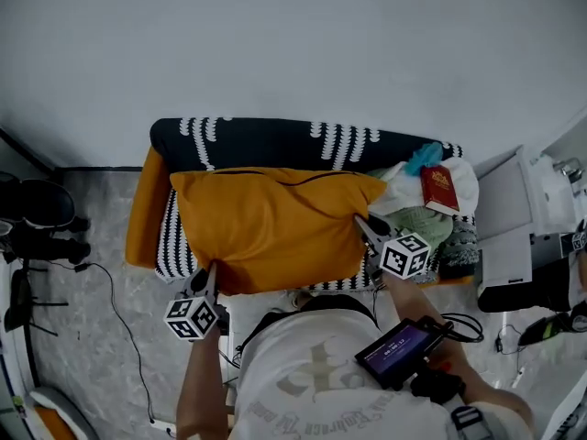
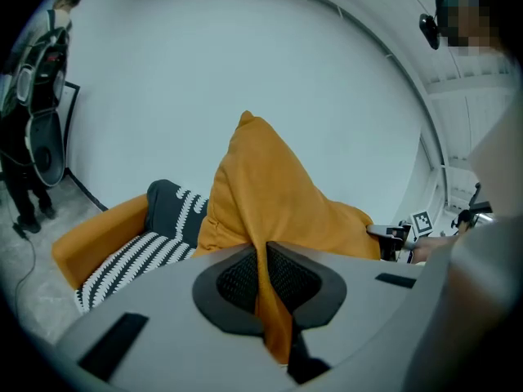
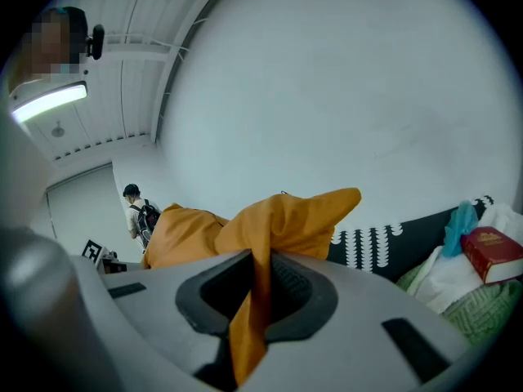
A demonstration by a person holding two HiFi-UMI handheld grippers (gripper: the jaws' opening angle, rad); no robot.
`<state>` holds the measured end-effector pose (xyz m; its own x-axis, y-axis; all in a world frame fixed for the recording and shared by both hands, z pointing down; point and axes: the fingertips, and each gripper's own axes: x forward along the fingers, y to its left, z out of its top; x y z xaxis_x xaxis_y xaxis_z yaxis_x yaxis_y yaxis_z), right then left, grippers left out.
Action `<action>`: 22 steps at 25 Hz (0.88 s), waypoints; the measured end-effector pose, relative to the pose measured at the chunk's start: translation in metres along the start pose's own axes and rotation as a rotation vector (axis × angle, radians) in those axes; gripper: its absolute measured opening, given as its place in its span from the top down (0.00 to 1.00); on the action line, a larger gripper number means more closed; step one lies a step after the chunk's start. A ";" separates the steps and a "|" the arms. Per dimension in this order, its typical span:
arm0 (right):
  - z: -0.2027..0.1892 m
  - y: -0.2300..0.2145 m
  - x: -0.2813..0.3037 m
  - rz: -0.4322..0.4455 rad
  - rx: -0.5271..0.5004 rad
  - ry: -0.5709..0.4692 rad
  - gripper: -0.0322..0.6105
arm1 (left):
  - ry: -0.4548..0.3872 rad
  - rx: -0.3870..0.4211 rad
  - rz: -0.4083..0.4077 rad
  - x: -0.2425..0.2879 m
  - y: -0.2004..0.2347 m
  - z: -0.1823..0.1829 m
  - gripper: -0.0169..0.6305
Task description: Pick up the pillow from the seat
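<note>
An orange pillow (image 1: 271,223) hangs lifted above the seat (image 1: 174,236) of a small sofa with a black-and-white patterned cover. My left gripper (image 1: 211,271) is shut on the pillow's near left corner, and the orange cloth (image 2: 270,296) runs pinched between its jaws. My right gripper (image 1: 360,223) is shut on the pillow's right edge, with a fold of the pillow's cloth (image 3: 249,309) caught between its jaws. In the left gripper view the pillow (image 2: 274,194) rises as a peak before the wall. The right gripper view shows the pillow (image 3: 278,219) bunched above the jaws.
On the sofa's right end lie a red book (image 1: 440,189), white and green cloth (image 1: 417,211) and a teal item (image 1: 424,157). An orange armrest (image 1: 145,204) is at the left. White furniture (image 1: 514,218) stands to the right, a cable (image 1: 115,301) runs over the floor, and a person (image 3: 139,215) stands far off.
</note>
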<state>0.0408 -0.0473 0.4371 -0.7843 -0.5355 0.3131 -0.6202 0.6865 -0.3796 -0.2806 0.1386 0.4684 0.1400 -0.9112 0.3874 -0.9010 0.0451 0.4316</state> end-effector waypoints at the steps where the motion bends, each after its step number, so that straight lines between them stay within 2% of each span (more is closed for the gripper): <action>1: 0.004 0.006 0.001 0.008 -0.010 -0.006 0.87 | -0.011 0.001 0.004 -0.006 0.001 0.003 0.93; 6: 0.025 0.030 0.002 0.044 -0.054 -0.042 0.87 | -0.066 0.002 0.020 -0.027 0.004 0.020 0.94; 18: 0.083 0.066 -0.038 0.053 -0.130 -0.183 0.87 | -0.206 0.067 -0.038 -0.058 -0.028 0.080 0.94; 22: 0.092 0.072 -0.055 0.048 -0.137 -0.217 0.87 | -0.234 0.086 -0.049 -0.067 -0.040 0.091 0.94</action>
<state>0.0382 -0.0140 0.3131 -0.8061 -0.5835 0.0981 -0.5865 0.7660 -0.2630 -0.2911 0.1603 0.3505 0.0944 -0.9819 0.1644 -0.9284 -0.0272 0.3705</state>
